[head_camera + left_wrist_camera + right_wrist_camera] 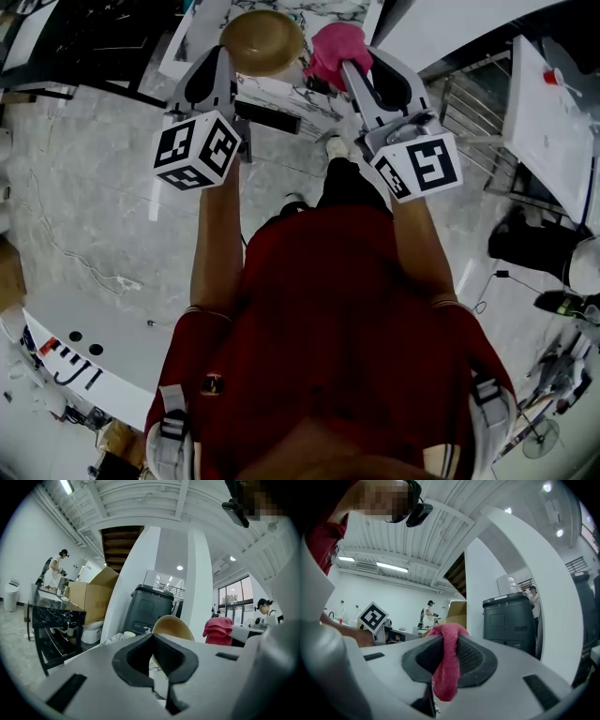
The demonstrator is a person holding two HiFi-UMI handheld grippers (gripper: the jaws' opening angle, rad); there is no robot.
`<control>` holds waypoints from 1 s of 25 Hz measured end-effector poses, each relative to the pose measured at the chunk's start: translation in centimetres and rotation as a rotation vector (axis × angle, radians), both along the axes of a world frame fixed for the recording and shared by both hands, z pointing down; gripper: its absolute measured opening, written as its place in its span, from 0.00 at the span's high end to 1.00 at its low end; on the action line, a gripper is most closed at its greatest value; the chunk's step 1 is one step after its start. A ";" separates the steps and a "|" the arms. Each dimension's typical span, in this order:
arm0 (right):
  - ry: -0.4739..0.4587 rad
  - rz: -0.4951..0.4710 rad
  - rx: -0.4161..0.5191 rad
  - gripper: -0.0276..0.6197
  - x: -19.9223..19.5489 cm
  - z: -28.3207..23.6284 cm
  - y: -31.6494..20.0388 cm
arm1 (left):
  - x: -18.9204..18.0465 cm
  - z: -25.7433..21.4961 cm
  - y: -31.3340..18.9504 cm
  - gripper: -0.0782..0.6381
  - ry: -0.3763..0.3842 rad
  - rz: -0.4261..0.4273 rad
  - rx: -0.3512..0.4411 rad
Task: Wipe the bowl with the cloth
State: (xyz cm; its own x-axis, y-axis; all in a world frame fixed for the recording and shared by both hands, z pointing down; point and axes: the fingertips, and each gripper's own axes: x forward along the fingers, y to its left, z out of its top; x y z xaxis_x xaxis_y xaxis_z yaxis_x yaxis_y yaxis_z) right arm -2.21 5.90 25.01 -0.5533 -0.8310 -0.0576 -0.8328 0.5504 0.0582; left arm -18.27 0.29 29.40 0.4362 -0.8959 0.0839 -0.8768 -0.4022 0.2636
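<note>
Left claw [153, 637] pinches the tan bowl [177, 626] at its rim, pink cloth [218, 630] beside

The tan bowl [262, 42] hangs tipped, its rim pinched in the left gripper [228, 54]. Just beside it, the bunched pink cloth [336, 45] is clamped in the right gripper [348, 67].

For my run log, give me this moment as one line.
left gripper: shut on bowl rim | right gripper: shut on pink cloth | pink cloth beside bowl | wiping contact: cannot tell

Bowl [262, 39] in L tongs [153, 641], left of cloth [336, 45] in R tongs [446, 644]
</note>
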 end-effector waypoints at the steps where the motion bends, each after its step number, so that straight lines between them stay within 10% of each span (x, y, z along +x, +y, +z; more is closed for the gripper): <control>1: 0.001 -0.012 0.003 0.86 0.1 0.0 -0.5 | 0.2 0.1 -0.5 0.88 -0.005 -0.007 -0.003; 25: 0.021 -0.314 -0.010 0.86 5.5 1.5 -16.2 | 6.7 2.3 -13.5 0.88 -0.096 -0.228 -0.088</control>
